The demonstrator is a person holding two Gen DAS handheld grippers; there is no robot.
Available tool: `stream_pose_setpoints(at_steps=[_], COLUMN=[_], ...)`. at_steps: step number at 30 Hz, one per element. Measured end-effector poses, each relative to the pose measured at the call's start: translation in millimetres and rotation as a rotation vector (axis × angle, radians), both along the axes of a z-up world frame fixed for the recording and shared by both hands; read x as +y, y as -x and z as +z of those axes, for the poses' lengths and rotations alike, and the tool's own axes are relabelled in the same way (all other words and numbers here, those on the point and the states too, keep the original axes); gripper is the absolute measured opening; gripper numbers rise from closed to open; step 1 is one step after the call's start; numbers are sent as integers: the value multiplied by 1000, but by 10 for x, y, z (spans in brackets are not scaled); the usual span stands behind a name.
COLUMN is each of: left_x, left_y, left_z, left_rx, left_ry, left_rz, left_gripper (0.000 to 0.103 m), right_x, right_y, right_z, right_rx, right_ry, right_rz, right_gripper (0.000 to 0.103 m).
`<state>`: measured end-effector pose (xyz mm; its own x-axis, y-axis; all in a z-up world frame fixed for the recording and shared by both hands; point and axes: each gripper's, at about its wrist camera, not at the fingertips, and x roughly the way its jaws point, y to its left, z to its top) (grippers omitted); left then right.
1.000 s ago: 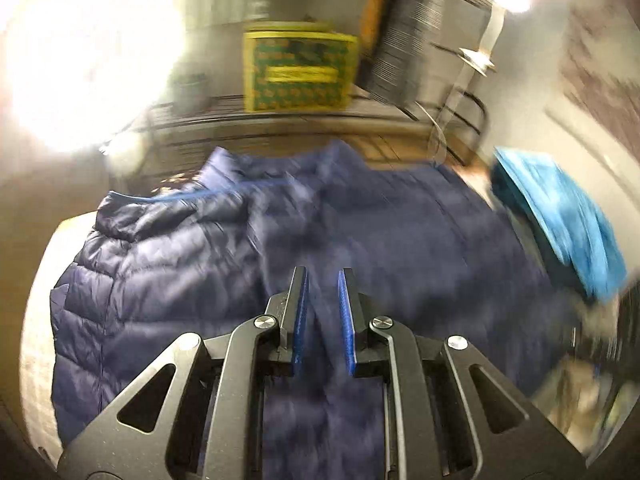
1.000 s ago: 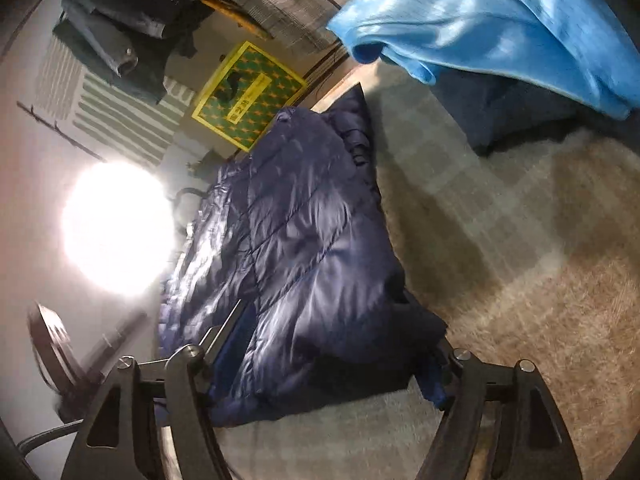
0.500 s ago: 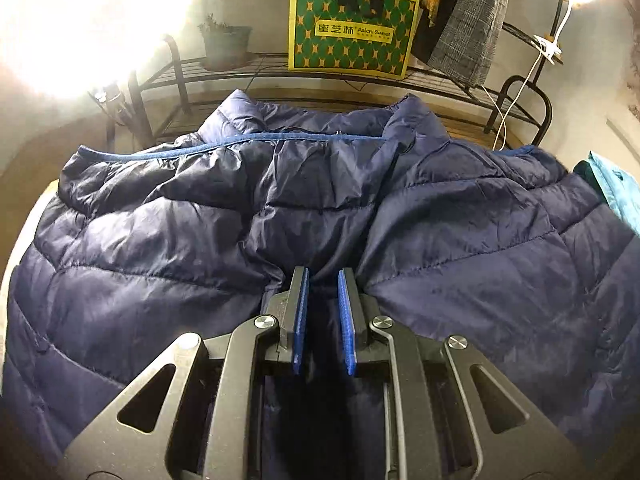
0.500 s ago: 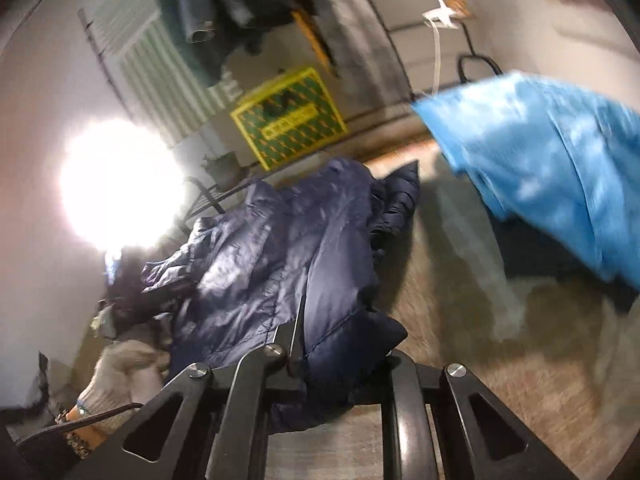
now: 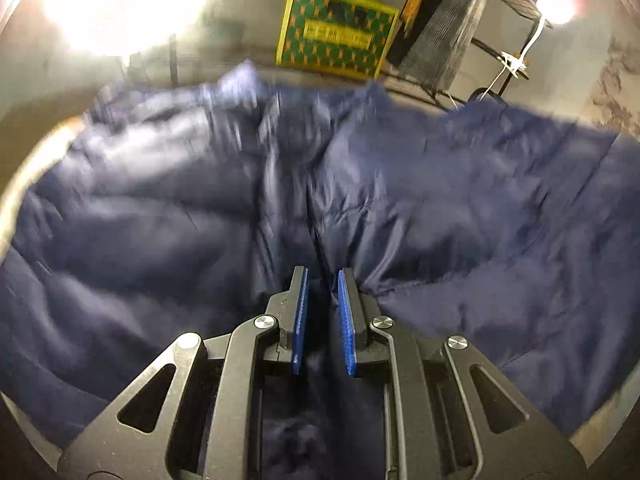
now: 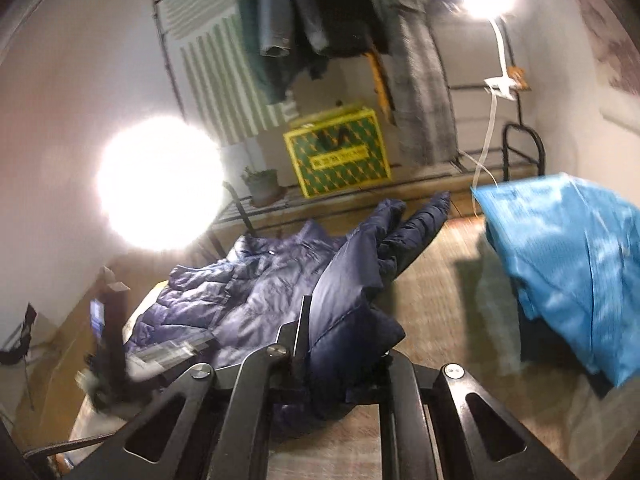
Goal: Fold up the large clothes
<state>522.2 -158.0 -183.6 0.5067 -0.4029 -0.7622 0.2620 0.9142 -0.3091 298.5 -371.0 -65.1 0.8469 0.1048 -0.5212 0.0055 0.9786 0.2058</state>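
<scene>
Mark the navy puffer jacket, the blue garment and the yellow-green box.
navy puffer jacket point(image 6: 256, 296): right wrist view, quilted body panel.
blue garment point(image 6: 576, 248): right wrist view, middle of the draped cloth.
yellow-green box point(image 5: 336, 36): left wrist view, front face.

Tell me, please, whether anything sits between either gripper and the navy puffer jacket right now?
Nothing visible does. The left gripper has jacket fabric bunched between its narrowly parted blue pads, and the right gripper is closed on a fold of the navy puffer jacket. The blue cloth lies off to the side, apart from both.
</scene>
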Motion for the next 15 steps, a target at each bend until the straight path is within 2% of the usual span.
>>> stream_pose_setpoints(at_steps=[2, 6, 10, 15], left_x=[-14, 227, 892, 1825], left_y=[25, 69, 354, 788], left_z=[-7, 130, 541, 924], left_rx=[-16, 18, -86, -196], left_ry=[7, 95, 150, 145], left_rz=[2, 14, 127, 284], left_gripper=[14, 14, 14, 14], right_x=[149, 473, 837, 1308], right_y=[-36, -51, -88, -151], right_z=[101, 296, 439, 508], right_rx=[-18, -55, -83, -115], right_ry=[23, 80, 134, 207], right_rz=[33, 116, 214, 313], right_gripper=[8, 7, 7, 7])
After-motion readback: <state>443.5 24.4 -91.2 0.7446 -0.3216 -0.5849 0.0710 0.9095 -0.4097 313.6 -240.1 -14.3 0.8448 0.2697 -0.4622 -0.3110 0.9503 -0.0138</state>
